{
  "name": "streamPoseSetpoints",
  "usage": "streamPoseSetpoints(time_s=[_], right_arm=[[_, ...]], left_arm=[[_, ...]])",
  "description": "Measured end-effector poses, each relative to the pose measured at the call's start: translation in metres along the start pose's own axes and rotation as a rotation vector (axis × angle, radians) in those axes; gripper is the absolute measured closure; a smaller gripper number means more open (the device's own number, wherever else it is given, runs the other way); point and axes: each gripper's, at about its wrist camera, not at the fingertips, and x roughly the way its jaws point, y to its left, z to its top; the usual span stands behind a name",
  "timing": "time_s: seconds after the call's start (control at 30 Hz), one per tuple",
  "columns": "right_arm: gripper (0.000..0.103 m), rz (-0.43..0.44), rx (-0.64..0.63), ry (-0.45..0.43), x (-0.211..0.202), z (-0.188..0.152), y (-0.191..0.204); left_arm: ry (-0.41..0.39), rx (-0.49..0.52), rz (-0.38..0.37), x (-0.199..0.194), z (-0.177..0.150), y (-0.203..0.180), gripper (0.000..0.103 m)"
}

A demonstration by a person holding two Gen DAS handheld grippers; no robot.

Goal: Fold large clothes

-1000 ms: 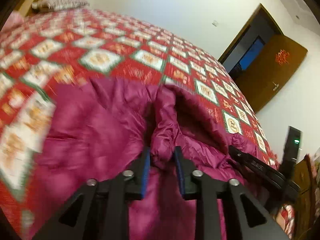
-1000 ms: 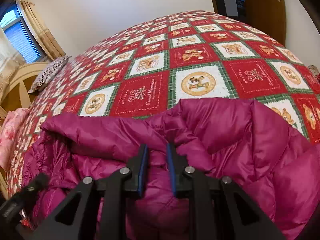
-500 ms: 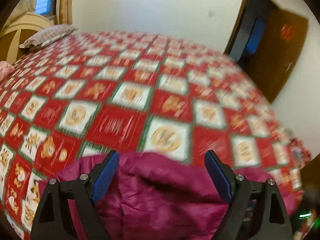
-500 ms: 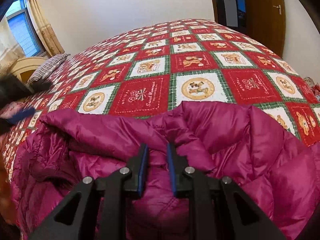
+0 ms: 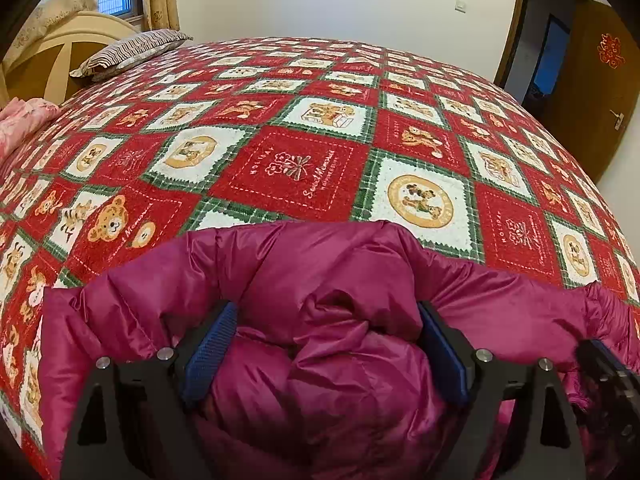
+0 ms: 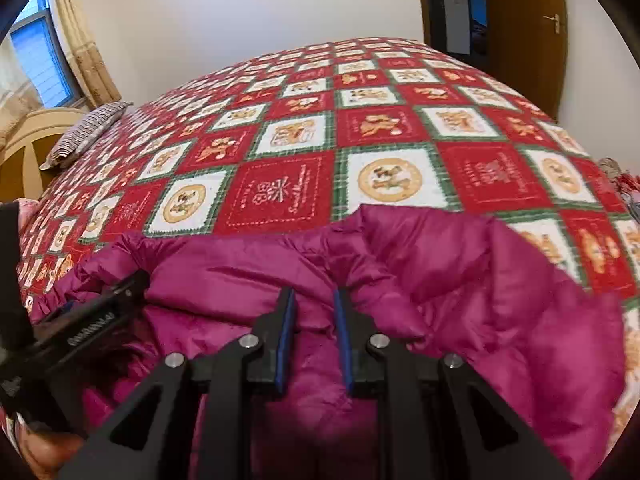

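Observation:
A magenta puffer jacket (image 5: 320, 264) lies bunched at the near edge of the bed. My left gripper (image 5: 326, 312) stands wide open over it. A puffy fold of the jacket bulges up between its blue pads (image 5: 208, 344), and I see no pinch on it. In the right wrist view my right gripper (image 6: 314, 300) is shut on a ridge of the jacket (image 6: 460, 264) near its collar edge. The left gripper (image 6: 96, 312) shows there at the left, low over the cloth. The right gripper (image 5: 608, 372) peeks in at the right edge of the left wrist view.
A red, white and green patchwork bedspread (image 5: 304, 168) covers the whole bed beyond the jacket. A striped pillow (image 5: 128, 50) and a cream headboard (image 5: 60, 44) are at the far left, pink bedding (image 5: 20, 120) beside them. A brown door (image 5: 592, 92) stands at the far right.
The left gripper let go of the jacket fold it pinched, swung away over the bedspread, and now sits wide open, lower on the jacket. The right gripper kept its grip and place.

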Motion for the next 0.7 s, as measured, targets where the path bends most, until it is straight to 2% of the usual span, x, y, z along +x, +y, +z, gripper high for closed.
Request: streamPoseSetpoints(time_s=[0.13,0.23,0.27,0.37,0.63,0.7], right_arm=[[0.075,-0.083,-0.003,-0.053,-0.021,0.005,-0.007],[0.073,-0.116,-0.018,0.019,-0.003,0.000,-0.017],[0.067,-0.123,-0.026,0.029,0.004,-0.003,-0.020],[0.066,-0.095,-0.007,0.000,0.005,-0.006,-0.026],[0.064,-0.150,-0.053,-0.039,0.007,-0.009,-0.017],[0.060,-0.162,-0.059,-0.044,0.007,-0.009,-0.016]], left_arm=[[-0.001,0.010,0.017,0.002,0.000,-0.005,0.013],[-0.001,0.011,0.020,0.003,0.002,-0.007,0.013],[-0.001,0.010,0.020,0.002,0.002,-0.007,0.013],[-0.001,0.009,0.020,0.003,0.002,-0.008,0.013],[0.002,0.002,0.011,0.004,0.004,-0.009,0.013],[0.006,-0.007,-0.004,0.003,0.004,-0.008,0.012]])
